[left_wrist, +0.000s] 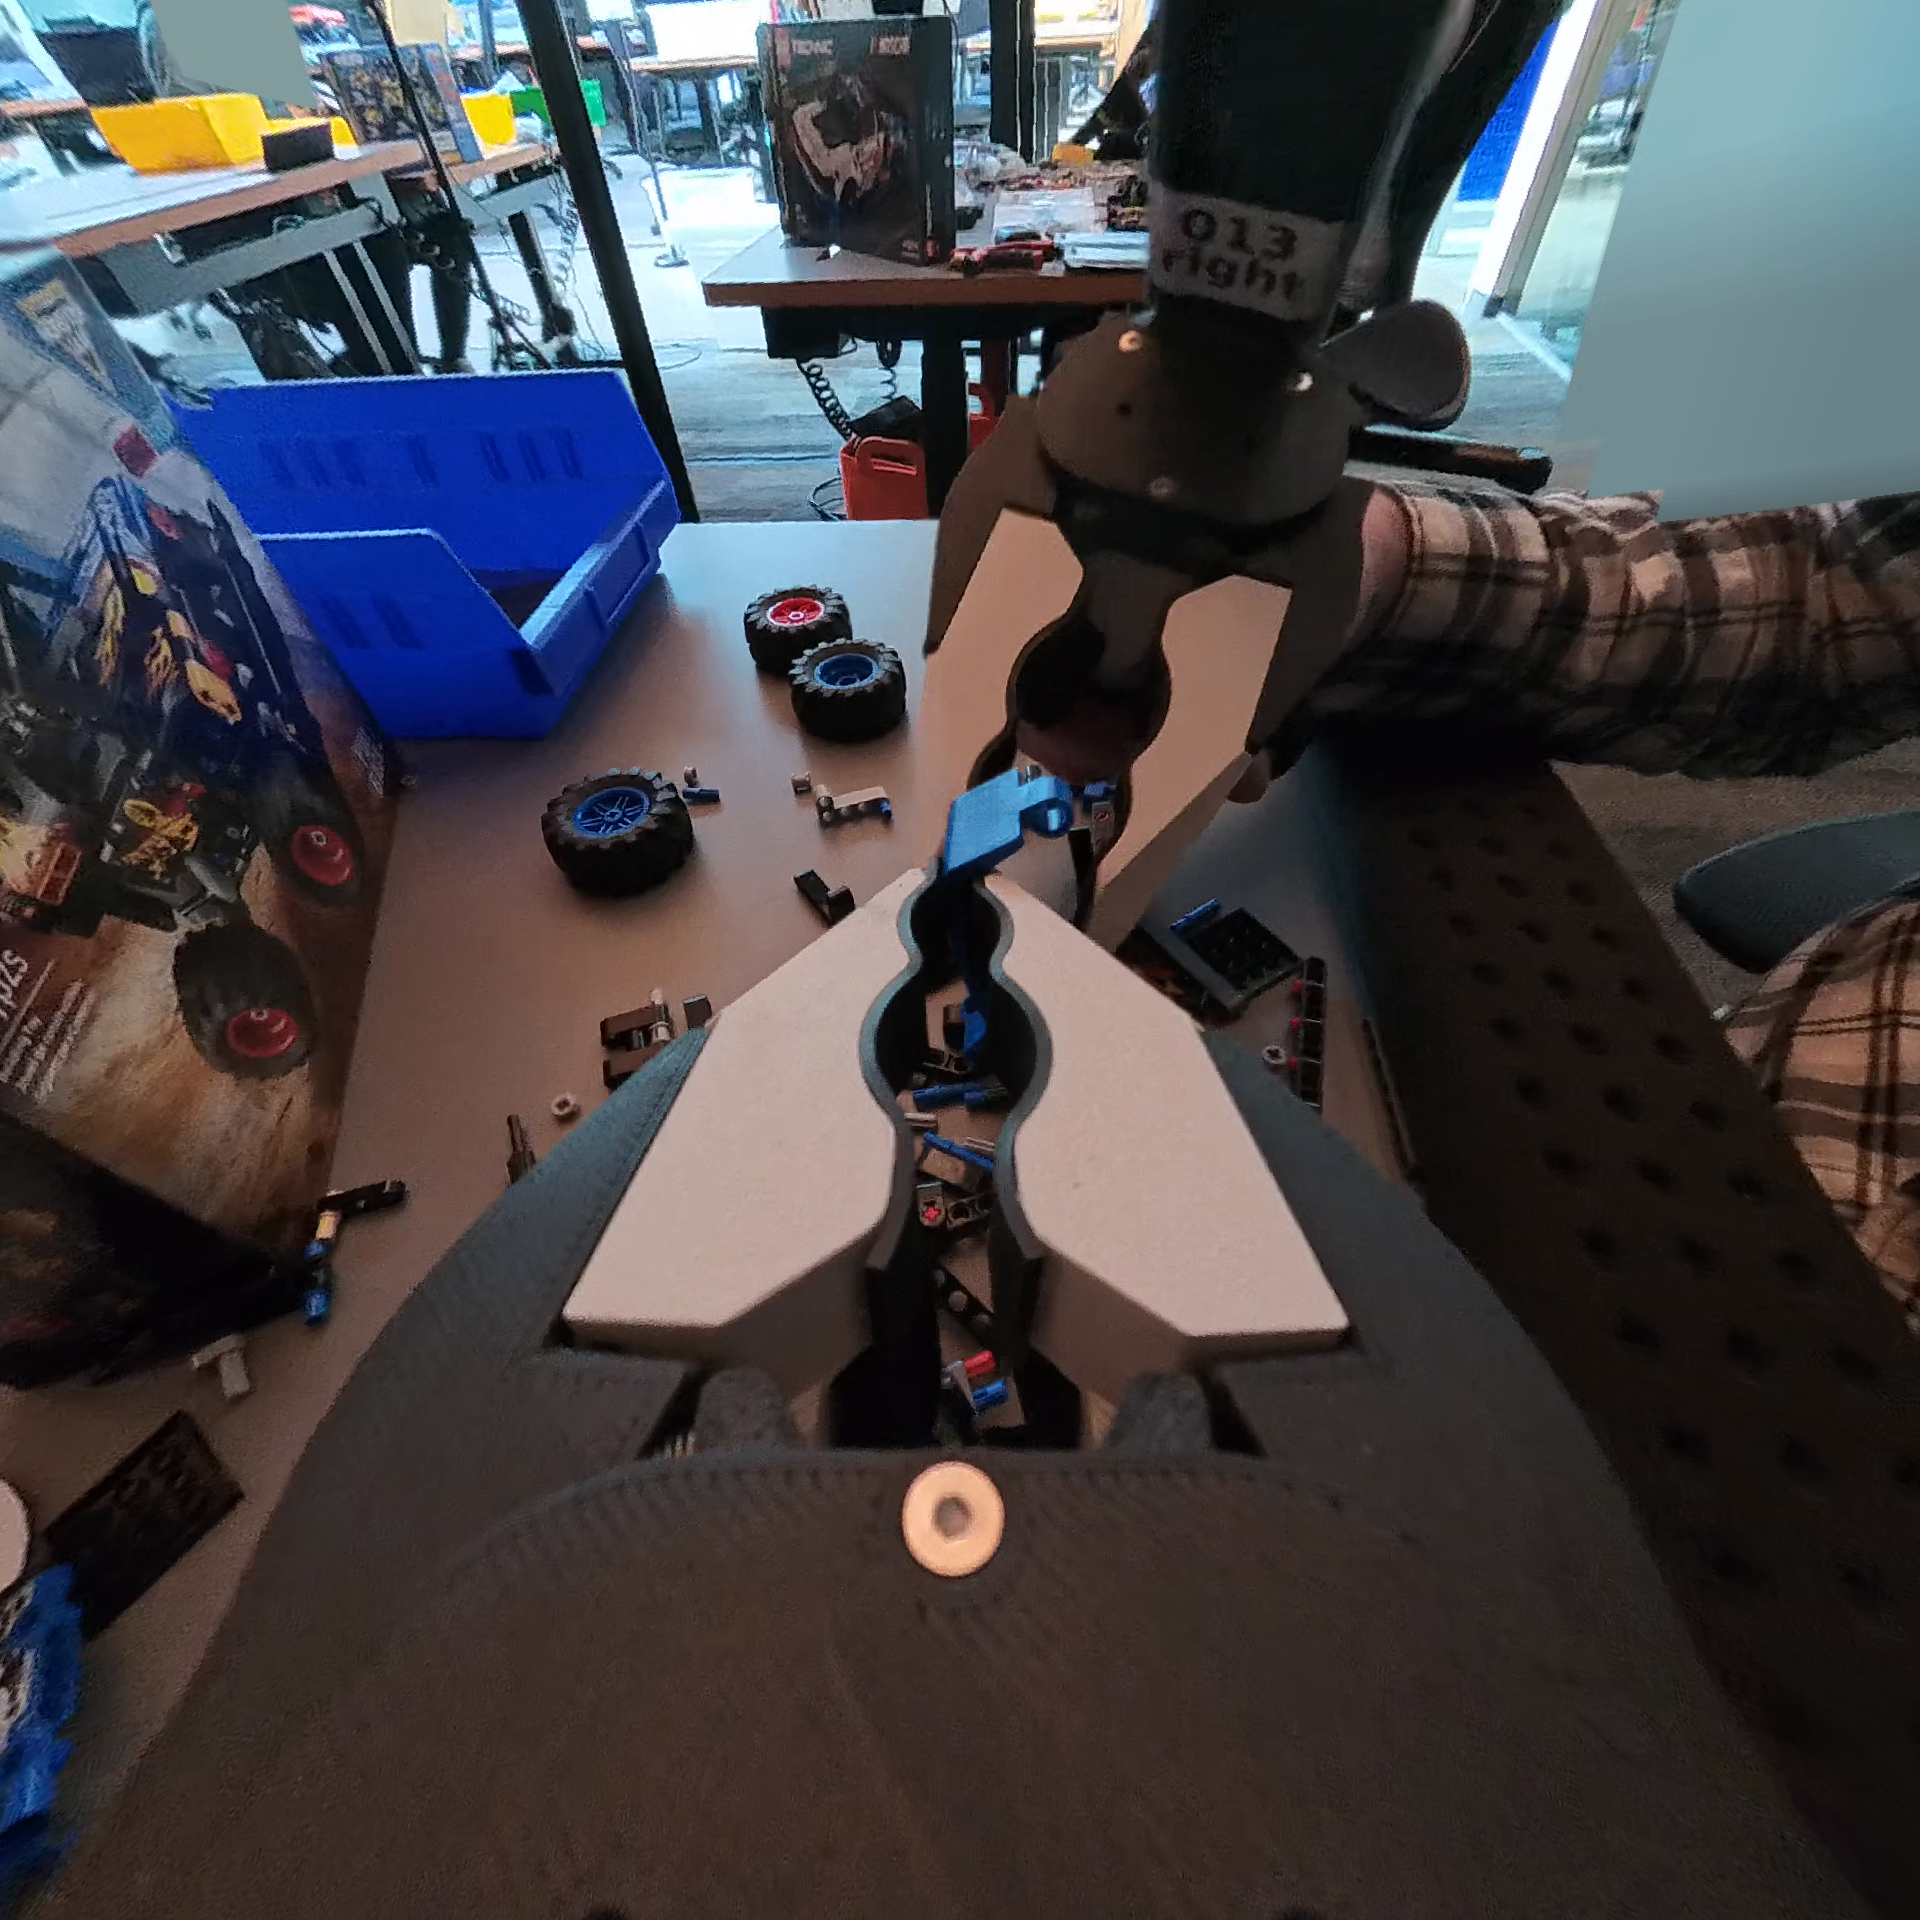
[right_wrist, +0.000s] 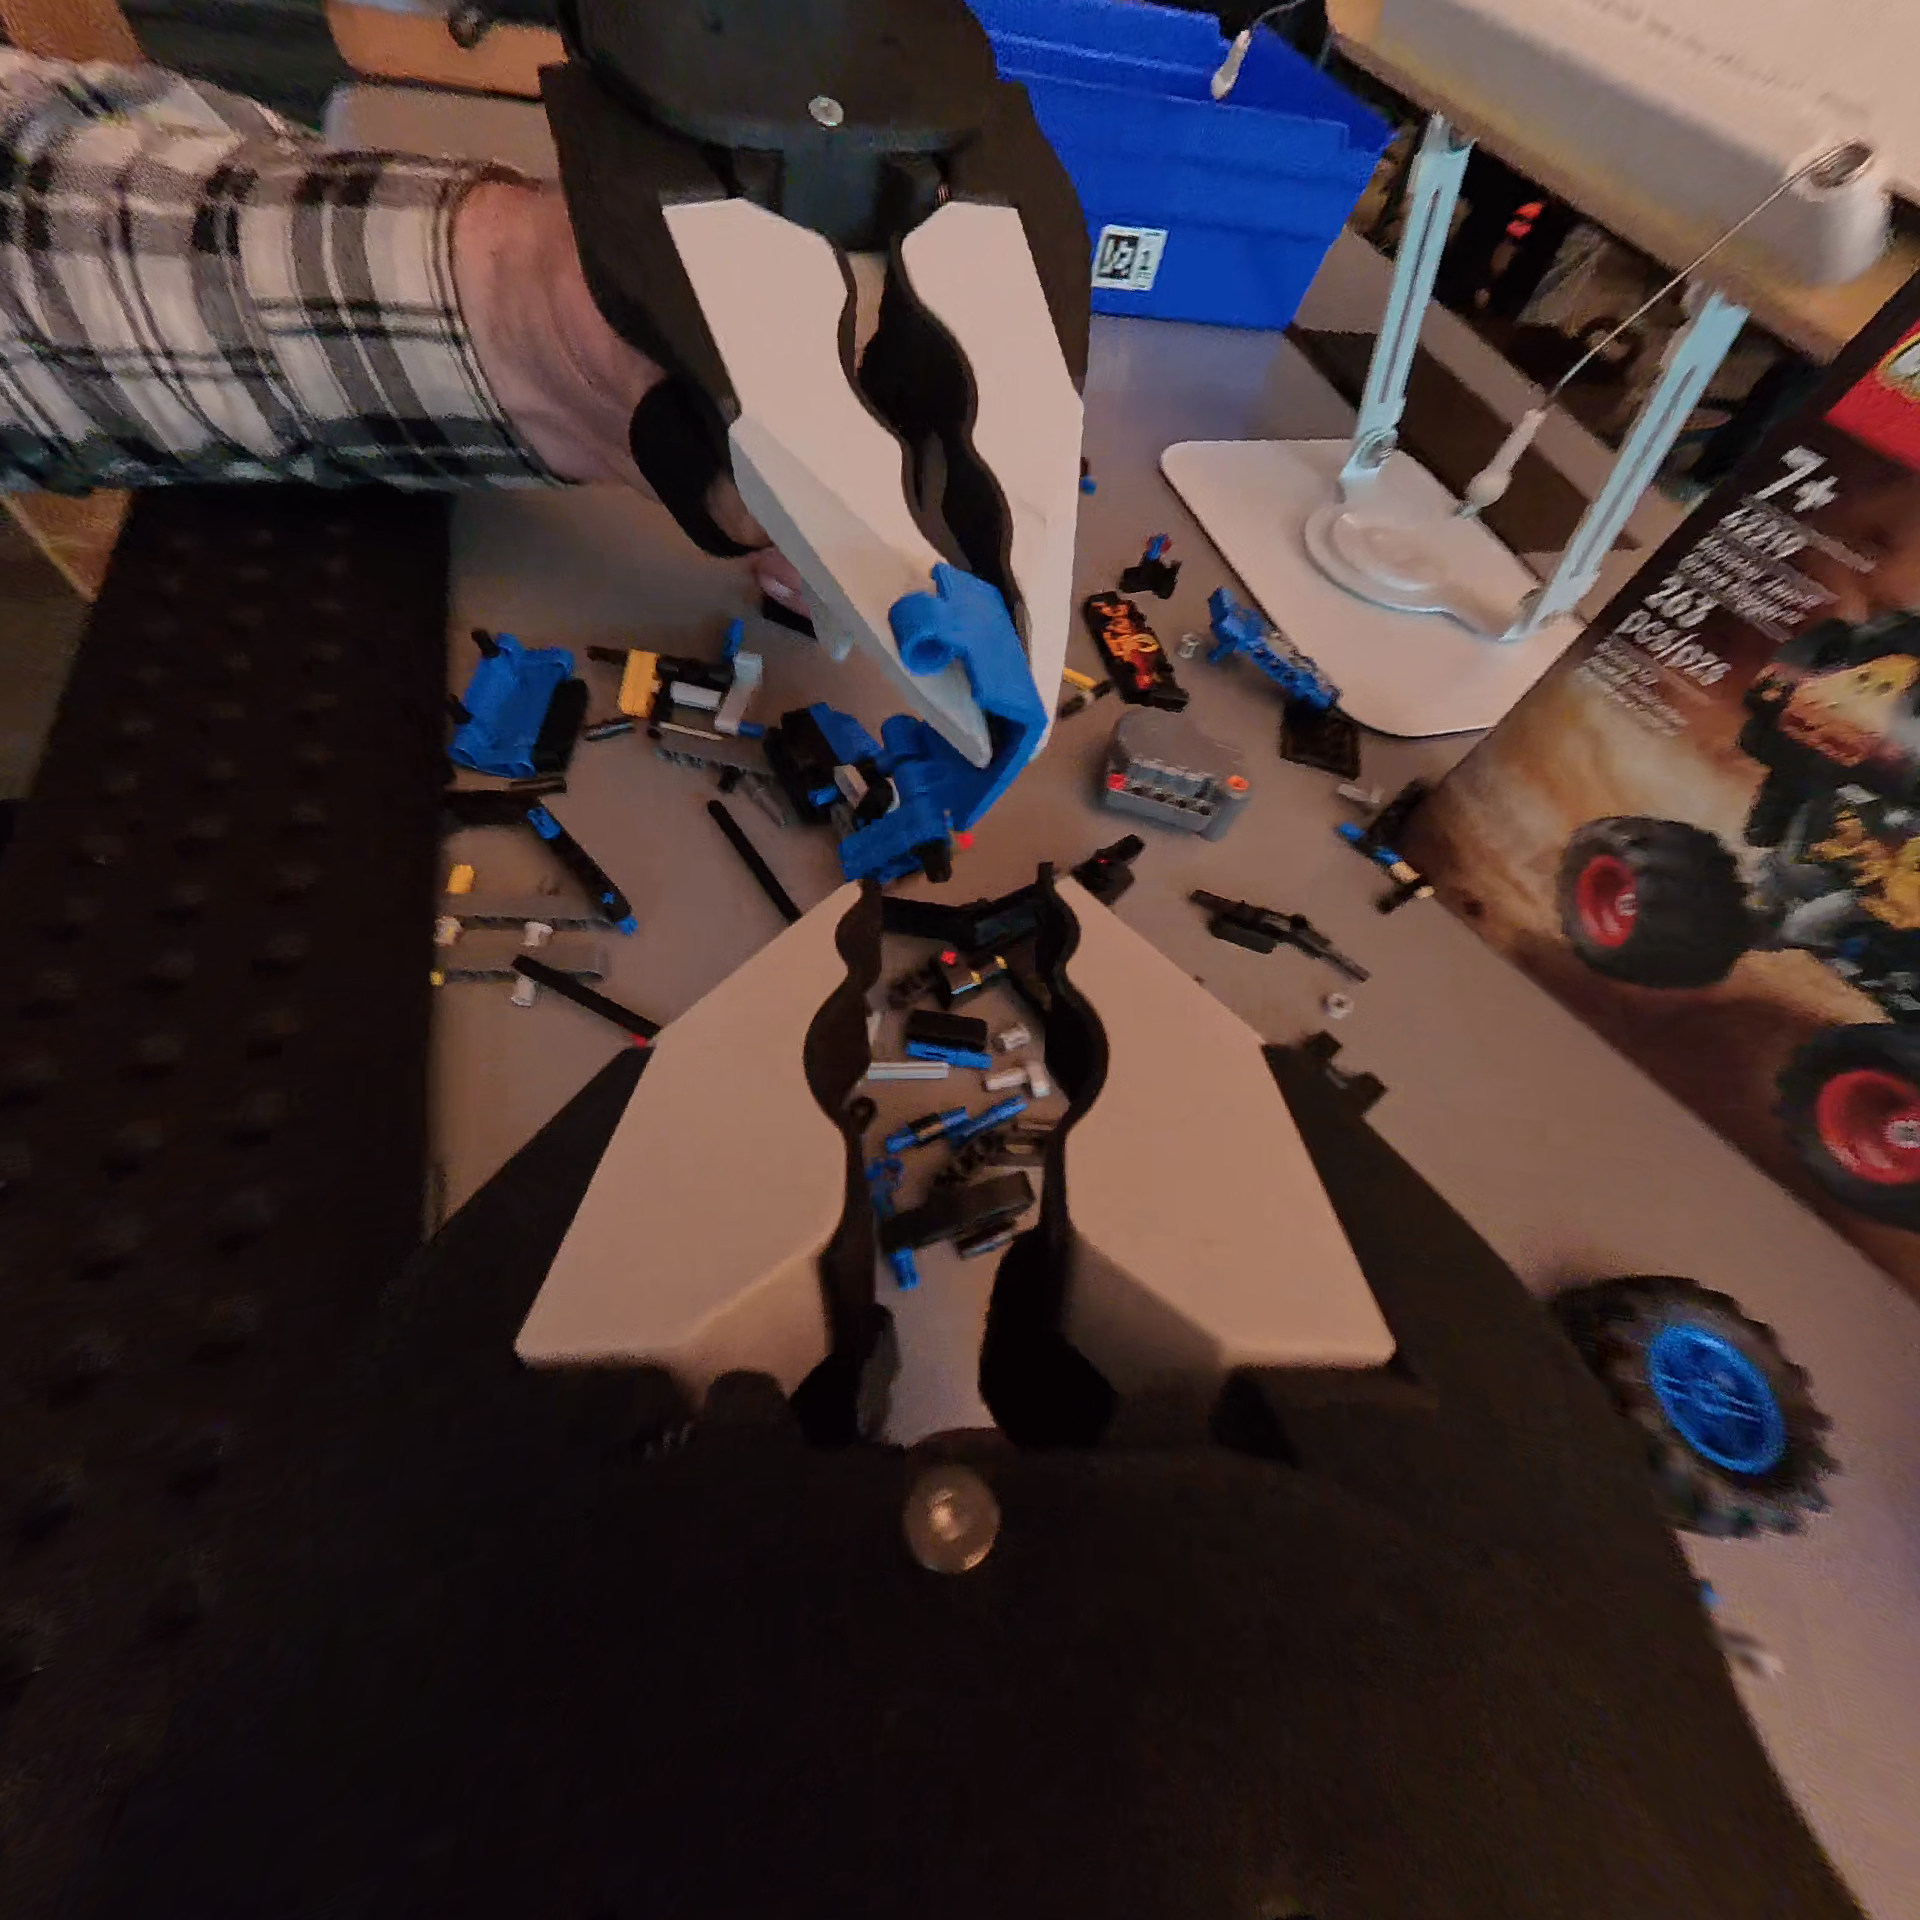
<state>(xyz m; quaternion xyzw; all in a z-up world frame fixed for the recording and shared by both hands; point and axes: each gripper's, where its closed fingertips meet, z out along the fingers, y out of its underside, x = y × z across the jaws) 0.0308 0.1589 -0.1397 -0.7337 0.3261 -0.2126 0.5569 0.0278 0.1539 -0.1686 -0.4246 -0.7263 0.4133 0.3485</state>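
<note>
Both grippers: black ribbed printed bodies, pale grey wedge fingers with wavy black inner pads. Silver washer screw lower centre. White label band upper right. Plaid sleeve, right edge

We note a grey table carrying three loose toy wheels, scattered small black and blue building pieces, a blue bin, a printed toy box, a black perforated mat and a white stand base.
</note>
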